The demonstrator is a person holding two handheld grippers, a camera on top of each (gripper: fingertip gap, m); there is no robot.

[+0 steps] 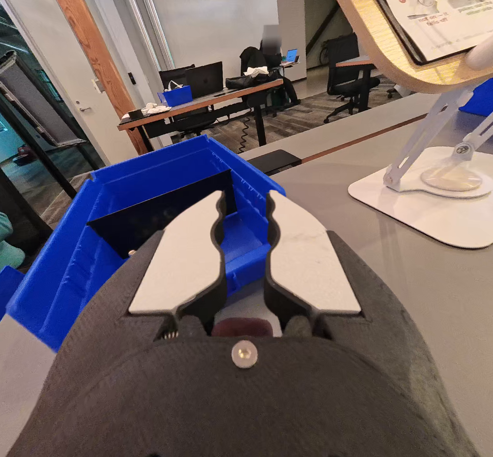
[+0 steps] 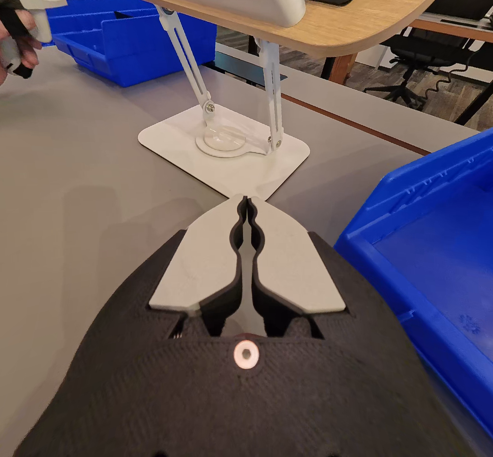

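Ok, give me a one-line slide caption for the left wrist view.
Left gripper open and empty above a blue divided bin on the grey table, beside a white stand.

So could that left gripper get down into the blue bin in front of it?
Probably yes. The left gripper hangs over the blue bin with its jaws apart and nothing between them. The bin is open on top; only its black divider splits the inside.

Right gripper [image 2: 246,199] fingers together, bare, above grey table [image 2: 80,150], near white stand base [image 2: 240,171].
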